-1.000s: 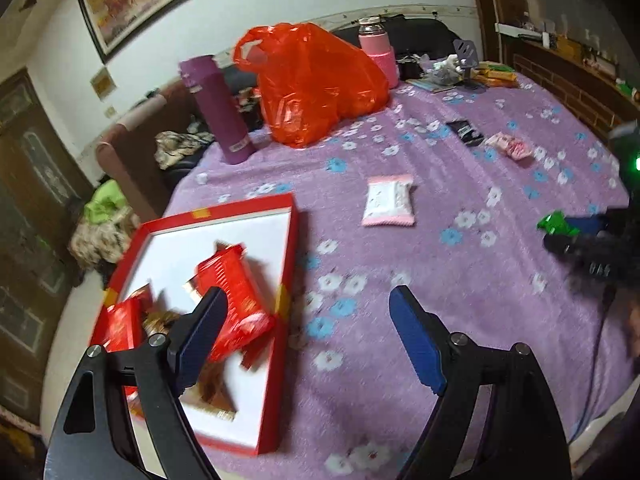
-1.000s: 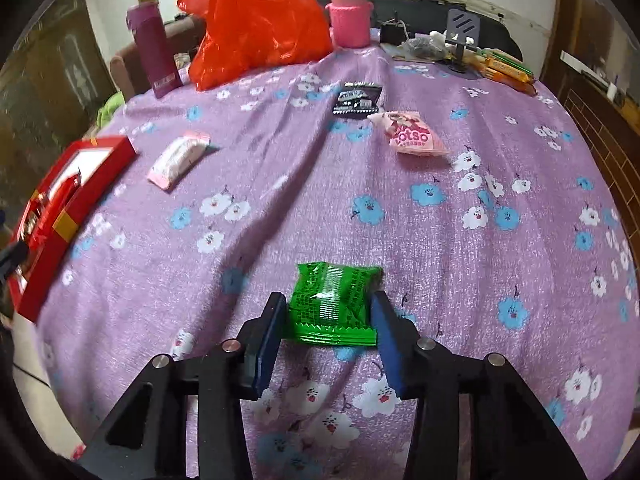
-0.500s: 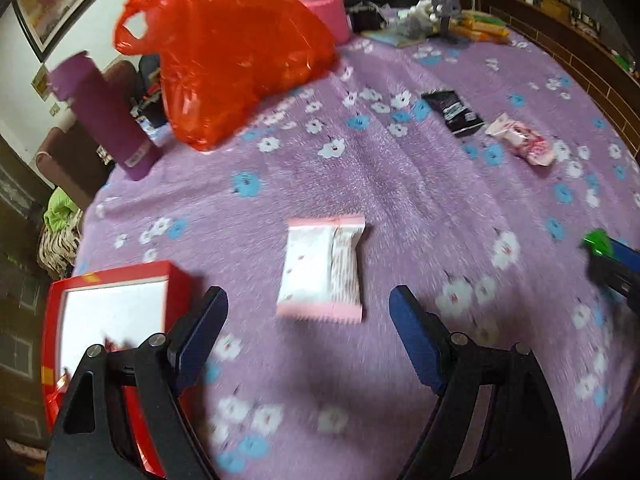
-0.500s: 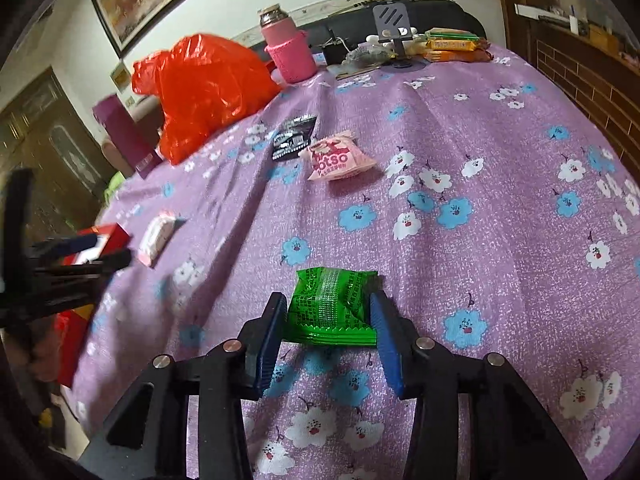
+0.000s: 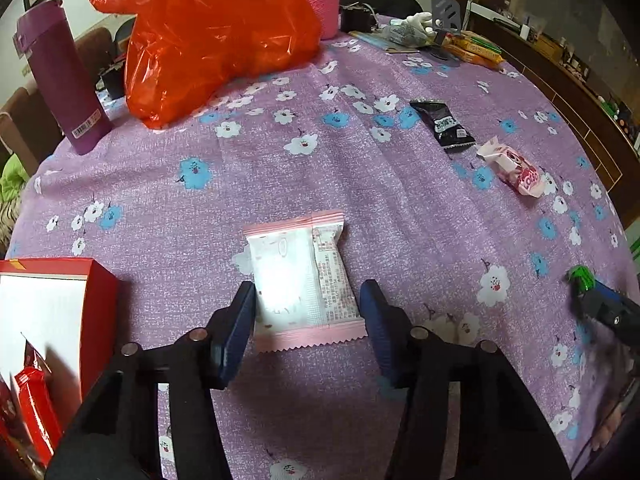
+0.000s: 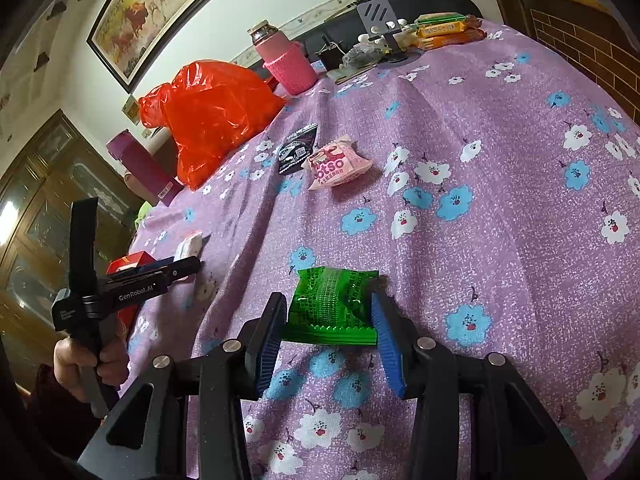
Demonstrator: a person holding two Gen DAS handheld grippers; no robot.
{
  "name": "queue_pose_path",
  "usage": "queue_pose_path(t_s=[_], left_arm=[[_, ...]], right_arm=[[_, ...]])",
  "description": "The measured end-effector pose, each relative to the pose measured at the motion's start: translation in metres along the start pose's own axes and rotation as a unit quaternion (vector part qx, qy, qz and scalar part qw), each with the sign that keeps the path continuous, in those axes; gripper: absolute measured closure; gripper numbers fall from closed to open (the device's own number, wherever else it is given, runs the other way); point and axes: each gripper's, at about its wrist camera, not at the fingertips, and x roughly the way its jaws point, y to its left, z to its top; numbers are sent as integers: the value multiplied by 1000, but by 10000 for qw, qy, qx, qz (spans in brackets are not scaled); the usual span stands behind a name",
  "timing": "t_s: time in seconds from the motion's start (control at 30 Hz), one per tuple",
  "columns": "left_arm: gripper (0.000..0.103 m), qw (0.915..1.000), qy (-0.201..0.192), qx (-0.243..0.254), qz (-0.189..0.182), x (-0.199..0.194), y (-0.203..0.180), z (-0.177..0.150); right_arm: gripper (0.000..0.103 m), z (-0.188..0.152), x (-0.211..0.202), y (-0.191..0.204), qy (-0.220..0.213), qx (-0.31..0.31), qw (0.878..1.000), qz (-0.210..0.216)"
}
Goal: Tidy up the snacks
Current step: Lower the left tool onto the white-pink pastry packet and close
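Note:
A pink and white snack packet (image 5: 304, 280) lies flat on the purple flowered tablecloth (image 5: 400, 220). My left gripper (image 5: 306, 300) straddles it, jaws closing, pads against both of its sides. My right gripper (image 6: 328, 312) is shut on a green snack packet (image 6: 332, 304), held just above the cloth. In the left wrist view that green packet (image 5: 582, 276) shows at the far right edge. A red box (image 5: 92, 280) with a white lining holds red packets (image 5: 32, 400) at the lower left. A black packet (image 5: 444, 128) and a pink packet (image 5: 516, 168) lie further back on the right.
An orange plastic bag (image 5: 212, 36), a purple bottle (image 5: 64, 76) and a pink flask (image 5: 320, 0) stand along the far side. Biscuit packs and a phone stand (image 6: 384, 28) sit at the far right corner. A hand (image 6: 88, 360) holds the left gripper's handle.
My left gripper has swung from above the red box to the pink and white packet and narrowed its jaws around it. The right gripper has rolled, still holding the green packet.

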Motion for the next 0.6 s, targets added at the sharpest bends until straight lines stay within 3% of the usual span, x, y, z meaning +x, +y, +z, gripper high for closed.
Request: queue_pose_path(t_s=[0.3,0.6], left_arm=[[56,9997,-217,-3,-129,-22,-8,-19],[56,9979,-627,133,-122,-80,-18,-68]], right_arm=[[56,1,-1,-6,-24,134,9997,201],[58,1,-1,-7,-30,165,9997,197]])
